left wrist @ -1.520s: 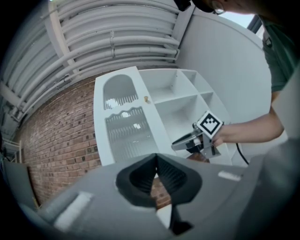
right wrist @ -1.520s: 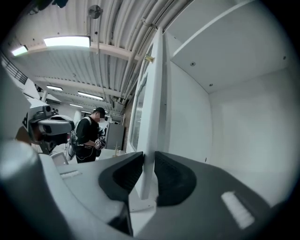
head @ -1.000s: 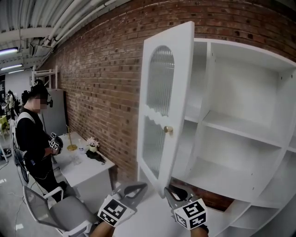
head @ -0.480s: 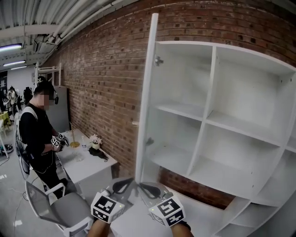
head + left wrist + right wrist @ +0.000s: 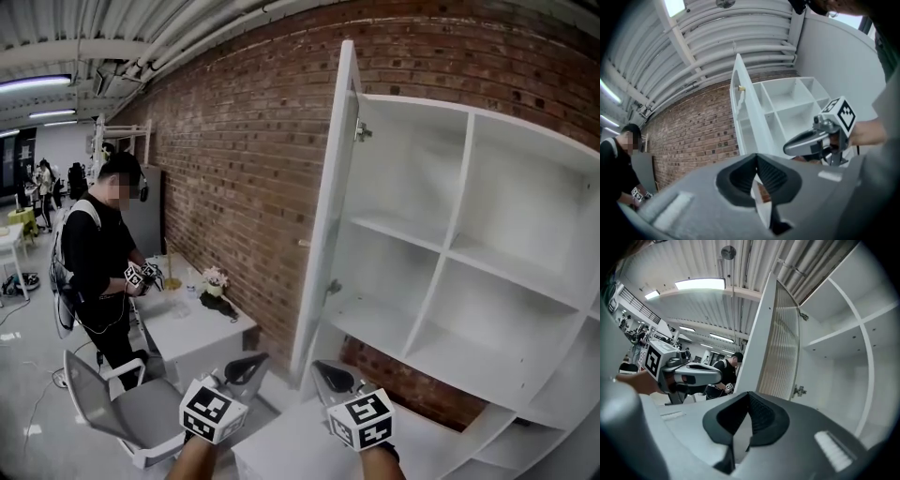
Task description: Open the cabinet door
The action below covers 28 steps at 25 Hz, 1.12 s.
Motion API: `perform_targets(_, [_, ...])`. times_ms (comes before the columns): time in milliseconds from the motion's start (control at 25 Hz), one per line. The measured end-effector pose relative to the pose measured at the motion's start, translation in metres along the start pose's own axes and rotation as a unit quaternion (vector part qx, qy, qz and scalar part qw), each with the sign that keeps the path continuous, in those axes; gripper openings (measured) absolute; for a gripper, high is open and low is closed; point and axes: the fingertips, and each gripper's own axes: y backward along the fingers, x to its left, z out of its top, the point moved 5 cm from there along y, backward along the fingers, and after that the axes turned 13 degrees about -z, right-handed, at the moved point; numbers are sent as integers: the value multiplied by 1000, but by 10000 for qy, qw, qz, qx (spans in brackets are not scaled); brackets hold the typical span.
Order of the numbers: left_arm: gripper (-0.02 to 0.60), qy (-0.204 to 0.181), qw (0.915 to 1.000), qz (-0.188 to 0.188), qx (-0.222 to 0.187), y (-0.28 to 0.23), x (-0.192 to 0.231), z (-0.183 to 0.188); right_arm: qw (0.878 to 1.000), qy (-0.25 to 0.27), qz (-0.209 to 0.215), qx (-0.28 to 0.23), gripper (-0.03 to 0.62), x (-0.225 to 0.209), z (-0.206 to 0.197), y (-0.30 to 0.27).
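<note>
The white cabinet [image 5: 457,234] stands against the brick wall with bare shelves. Its door [image 5: 328,216] is swung wide and shows edge-on in the head view. The door's ribbed glass panel [image 5: 780,348] fills the right gripper view, and the door knob [image 5: 740,88] shows in the left gripper view. My left gripper [image 5: 246,367] and right gripper [image 5: 330,375] hang side by side below the door's lower corner, apart from it. The left gripper [image 5: 756,157] is shut and holds nothing. The right gripper [image 5: 749,394] is shut with nothing between its pads.
A person [image 5: 108,253] holding grippers stands at the left beside a white desk [image 5: 202,328] with small items on it. A grey chair [image 5: 122,408] is in front of that person. A white tabletop [image 5: 281,450] lies under my hands. The brick wall [image 5: 234,169] runs along the left.
The door has swung from half open, face towards me, to wide open and edge-on. Both grippers have drawn back from it, and the right jaws have closed.
</note>
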Motion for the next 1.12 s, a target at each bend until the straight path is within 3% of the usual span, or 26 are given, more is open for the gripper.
perform_targets(560, [2,-143,9998,-125,58,18,-3,2,9979,114,-631,-94,3,1,2,14])
perform_targets(1120, [2,-122,9997,-195,105,19,-6,0,9977,214,-649,-14,3,5,-1,18])
